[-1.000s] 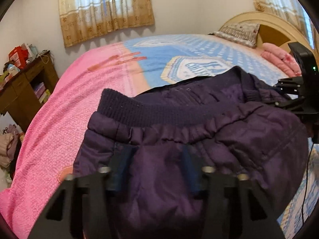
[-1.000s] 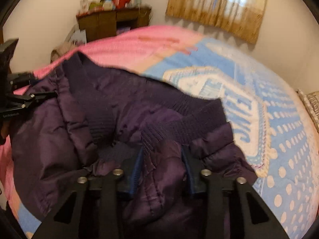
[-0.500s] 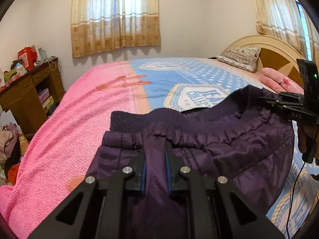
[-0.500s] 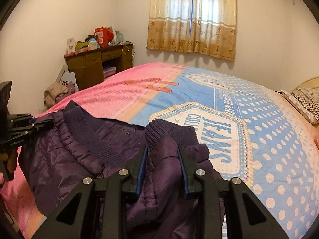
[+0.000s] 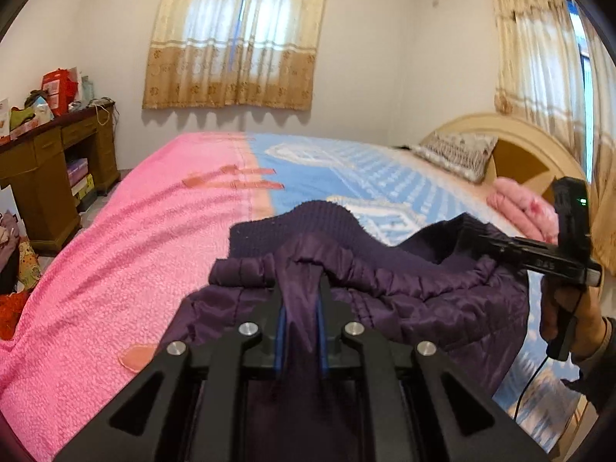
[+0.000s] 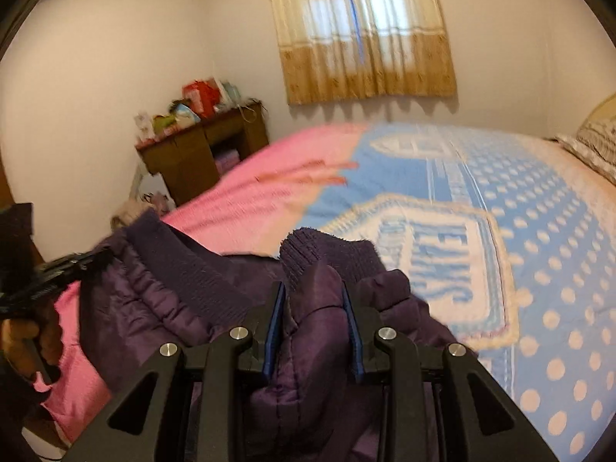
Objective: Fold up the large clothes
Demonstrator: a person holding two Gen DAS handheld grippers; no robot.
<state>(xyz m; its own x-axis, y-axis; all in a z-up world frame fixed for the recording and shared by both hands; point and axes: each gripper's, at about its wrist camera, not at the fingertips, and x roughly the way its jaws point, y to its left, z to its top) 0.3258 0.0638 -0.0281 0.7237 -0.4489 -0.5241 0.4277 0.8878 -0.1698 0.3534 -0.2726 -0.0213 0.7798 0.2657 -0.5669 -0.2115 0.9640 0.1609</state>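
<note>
1. Purple padded jacket (image 5: pixel 404 300) hangs by its ribbed hem (image 5: pixel 300 227) over the near edge of the bed (image 5: pixel 134 238), the rest of it sagging below toward the bed's near side.
2. Left hand-held gripper (image 5: pixel 301 308) is pinched narrow on a gathered fold just under that ribbing; right hand-held gripper (image 6: pixel 313 308) clamps a thicker bunch of the same hem, so its jaws stand a little wider.
3. Both grips look sound. The job now, as I judge it, is to raise the hem and spread it so the jacket hangs flat above the bed.
4. Keep the two hands level with each other, otherwise one side will droop and drag a crease along the bed.
5. Draw the hands apart until the ribbing between them runs straight, not slack.
6. Slippery quilted shell may creep out of the pads; hold firm and avoid jerking.
7. Lay it toward the bed's middle, clear of the pillow (image 5: pixel 458 150) at its head.
</note>
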